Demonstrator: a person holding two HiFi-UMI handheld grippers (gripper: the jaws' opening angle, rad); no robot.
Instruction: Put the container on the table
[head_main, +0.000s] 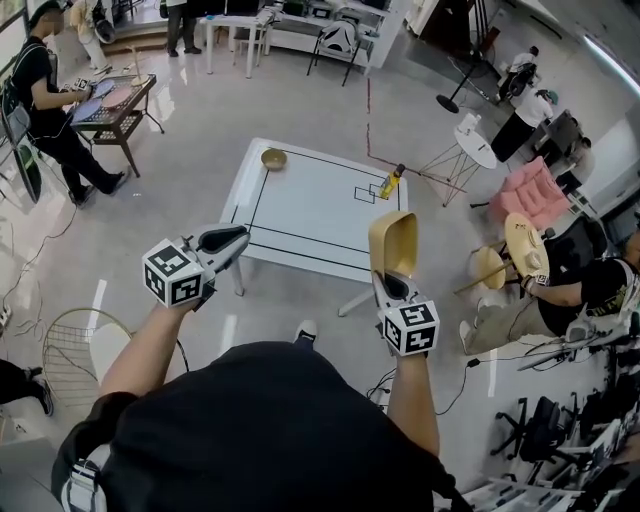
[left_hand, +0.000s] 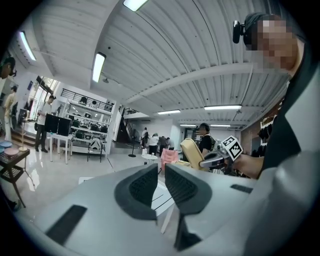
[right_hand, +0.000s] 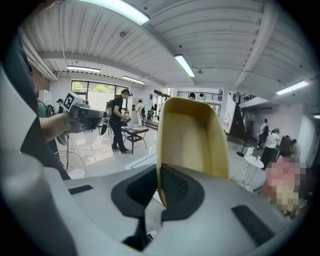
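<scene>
The right gripper (head_main: 392, 283) is closed on the container (head_main: 393, 243), a pale yellow dish with rounded corners. Its jaws pinch one end wall, one pad inside and one outside, as the right gripper view shows. The container stands up on that end in the air, just in front of the near right corner of the white table (head_main: 310, 210), and does not touch it. It looks light and stiff, with a thin smooth wall, so I think it can pivot or slip in such a narrow pinch (a grip deeper over the rim seems safer). The left gripper (head_main: 235, 238) has its jaws almost together with nothing between them. A small bowl (head_main: 273, 158) sits at the table's far corner.
</scene>
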